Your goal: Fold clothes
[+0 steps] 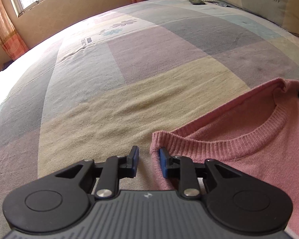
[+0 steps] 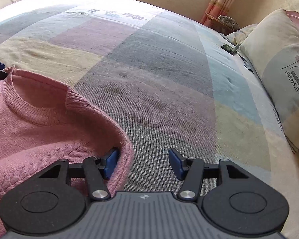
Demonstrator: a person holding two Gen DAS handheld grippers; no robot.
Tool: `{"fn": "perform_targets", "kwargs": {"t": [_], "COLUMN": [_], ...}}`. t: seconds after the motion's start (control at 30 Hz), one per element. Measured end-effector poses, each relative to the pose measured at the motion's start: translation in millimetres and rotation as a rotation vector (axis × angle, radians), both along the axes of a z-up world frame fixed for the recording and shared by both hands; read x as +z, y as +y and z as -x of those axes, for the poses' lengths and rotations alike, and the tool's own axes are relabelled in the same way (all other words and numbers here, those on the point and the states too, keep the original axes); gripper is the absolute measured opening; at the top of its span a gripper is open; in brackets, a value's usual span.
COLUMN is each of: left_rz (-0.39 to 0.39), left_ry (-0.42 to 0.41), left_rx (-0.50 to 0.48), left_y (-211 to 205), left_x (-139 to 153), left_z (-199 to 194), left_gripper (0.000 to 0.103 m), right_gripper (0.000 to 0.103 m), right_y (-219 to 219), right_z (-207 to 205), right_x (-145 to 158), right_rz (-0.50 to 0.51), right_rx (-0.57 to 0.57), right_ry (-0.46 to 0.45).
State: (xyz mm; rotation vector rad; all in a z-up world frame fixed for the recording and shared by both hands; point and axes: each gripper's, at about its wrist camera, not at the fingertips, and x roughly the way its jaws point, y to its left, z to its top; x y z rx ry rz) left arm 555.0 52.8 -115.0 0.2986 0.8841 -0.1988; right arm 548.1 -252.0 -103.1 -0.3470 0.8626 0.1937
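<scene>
Left gripper (image 1: 148, 162) parted, jaws straddling the shoulder edge of the pink sweater (image 1: 239, 149): one pad (image 1: 163, 164) against the knit, the other over bare bedspread (image 1: 109, 107), nothing pinched. Right gripper (image 2: 142, 164) likewise spread, one pad (image 2: 110, 164) tucked against the opposite shoulder edge, the other clear of the cloth. Sweater lying on the bed just ahead of and between both grippers, ribbed neckline (image 2: 29, 109) up and facing forward, shoulders spread apart. Lower body and sleeves out of view, so fold count impossible to judge. Fits either a garment laid flat awaiting folds or one just released mid-fold.
</scene>
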Motion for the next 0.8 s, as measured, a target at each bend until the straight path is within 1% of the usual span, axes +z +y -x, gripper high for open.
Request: {"fn": "perform_targets", "kwargs": {"t": [0.03,0.1,0.2,0.27,0.3,0.33,0.37,0.4,0.43,0.47,0.5,0.53,0.57,0.67,0.73,0.8], "left_rz": [0.003,0.004,-0.013,0.009,0.019,0.030,0.041,0.052,0.063,0.074,0.085,0.096,0.110,0.149,0.160,0.158], "left_ry": [0.000,0.002,0.002,0.019,0.027,0.036,0.044,0.052,0.061,0.069,0.078,0.086,0.096,0.122,0.134,0.148], "left_rx": [-0.002,-0.005,-0.014,-0.020,-0.023,-0.026,-0.029,-0.032,-0.035,-0.038,-0.041,-0.044,-0.041,-0.017,0.001,0.024], "left_y": [0.1,1.9,3.2,1.3,0.3,-0.7,-1.7,-2.7,-3.7,-4.7,-5.7,-6.6,-7.7,-14.0,-20.8,-28.5], "left_x": [0.1,2.1,12.7,26.6,33.5,40.5,47.5,54.4,61.4,68.3,75.3,82.2,87.5,94.4,95.1,89.8], "left_z": [-1.3,2.7,23.0,48.3,61.0,73.6,86.3,98.9,111.6,124.2,136.8,149.5,162.2,202.8,229.1,247.0], "left_gripper": [0.025,0.025,0.024,0.026,0.029,0.038,0.043,0.051,0.055,0.057,0.062,0.065,0.066,0.070,0.074,0.075], "right_gripper": [0.061,0.069,0.068,0.069,0.069,0.069,0.070,0.074,0.076,0.083,0.091,0.094,0.098,0.101,0.103,0.103], "right_y": [-5.1,-13.8,-20.6,-19.8,-19.5,-19.3,-19.1,-18.9,-19.1,-19.7,-20.3,-21.6,-23.6,-30.2,-34.0,-34.8], "right_z": [-3.5,-5.6,0.3,15.0,22.3,33.5,45.3,57.0,69.9,86.3,103.1,117.8,135.3,192.6,226.9,258.8], "right_x": [-3.1,-3.6,3.1,16.7,22.7,31.3,40.2,49.1,56.4,63.7,71.0,75.7,79.9,83.2,76.9,67.5], "right_rz": [-0.027,-0.068,-0.107,-0.106,-0.107,-0.107,-0.107,-0.106,-0.100,-0.091,-0.081,-0.078,-0.076,-0.085,-0.102,-0.121], "right_rx": [-0.009,-0.036,-0.053,-0.047,-0.040,-0.029,-0.019,-0.008,0.001,0.008,0.015,0.019,0.024,0.005,-0.026,-0.059], "right_ry": [0.004,0.003,-0.003,-0.018,-0.022,-0.020,-0.018,-0.016,-0.021,-0.032,-0.043,-0.050,-0.051,-0.028,-0.001,0.025]}}
